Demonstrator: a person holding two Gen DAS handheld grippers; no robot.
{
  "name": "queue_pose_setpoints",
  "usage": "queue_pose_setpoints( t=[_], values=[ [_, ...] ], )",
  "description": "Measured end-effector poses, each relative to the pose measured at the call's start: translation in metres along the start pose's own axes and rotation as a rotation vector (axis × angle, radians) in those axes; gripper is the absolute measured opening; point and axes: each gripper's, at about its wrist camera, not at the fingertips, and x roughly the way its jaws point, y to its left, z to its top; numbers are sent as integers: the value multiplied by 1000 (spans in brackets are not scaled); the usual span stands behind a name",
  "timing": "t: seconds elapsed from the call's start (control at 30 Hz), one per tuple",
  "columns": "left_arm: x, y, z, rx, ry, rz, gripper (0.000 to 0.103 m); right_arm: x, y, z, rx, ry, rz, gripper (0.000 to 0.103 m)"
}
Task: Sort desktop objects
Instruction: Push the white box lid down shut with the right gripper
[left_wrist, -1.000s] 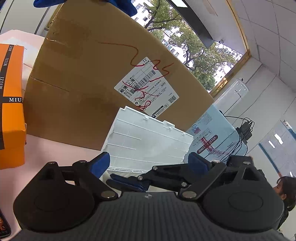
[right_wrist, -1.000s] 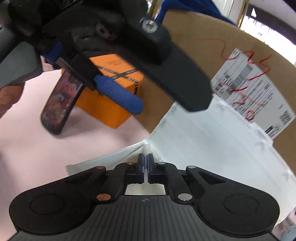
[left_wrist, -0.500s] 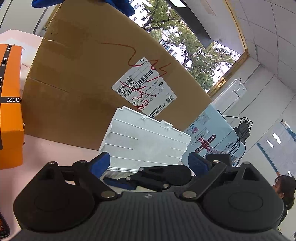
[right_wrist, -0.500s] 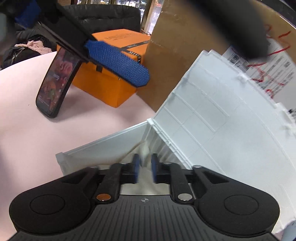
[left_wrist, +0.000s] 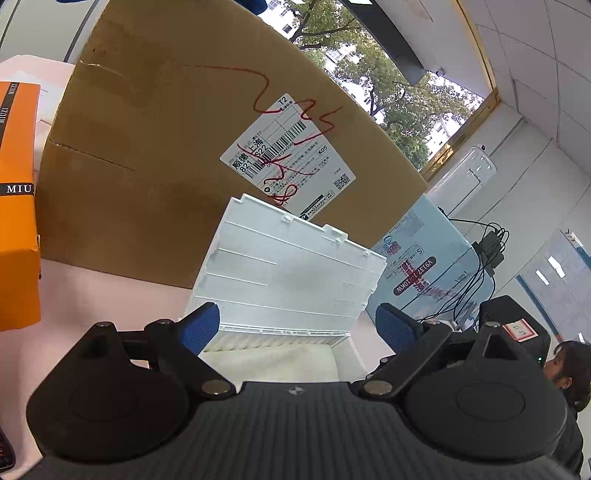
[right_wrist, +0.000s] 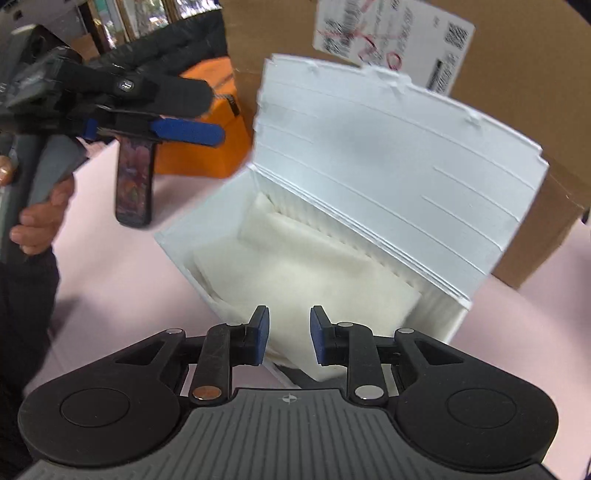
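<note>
The pink surface (right_wrist: 122, 280) stands in an office room with a large window (left_wrist: 388, 85); on it a big cardboard box (left_wrist: 147, 155) stands behind the open white box (right_wrist: 295, 266), its lid leaning back; only the right view shows the soft white padding (right_wrist: 314, 273) inside, an orange box (right_wrist: 207, 147) and a phone (right_wrist: 133, 184); 0.5 s ago the right gripper (right_wrist: 287, 339) jaws were narrow, now they are half open and empty; the left gripper (left_wrist: 299, 326) jaws are wide, empty.
</note>
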Motion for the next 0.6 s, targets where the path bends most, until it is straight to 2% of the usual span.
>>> queue_pose_setpoints(
  t=[0.1, 0.3, 0.37, 0.43, 0.47, 0.5, 0.53, 0.57, 0.6],
  values=[
    [2, 0, -1, 2, 6, 5, 91, 17, -3, -2, 32, 40, -35, 23],
    [9, 1, -3, 9, 24, 27, 91, 22, -11, -5, 67, 33, -97, 23],
    [12, 0, -4, 23, 26, 46, 91, 18, -11, -6, 75, 8, -121, 29],
    [14, -2, -5, 49, 20, 61, 91, 5, -8, -9, 83, -78, -108, 36],
    [14, -3, -5, 64, 15, 64, 91, -5, -7, -13, 88, -143, -82, 47],
    [14, -4, -6, 77, 8, 60, 92, -16, -6, -17, 97, -212, -66, 67],
    [14, -4, -6, 88, 0, 55, 93, -29, -5, -23, 111, -298, -68, 78],
    [14, -4, -7, 93, -11, 48, 100, -40, -3, -31, 127, -393, -85, 93],
    [14, -3, -7, 95, -24, 44, 103, -50, -2, -40, 146, -496, -104, 100]
  ],
)
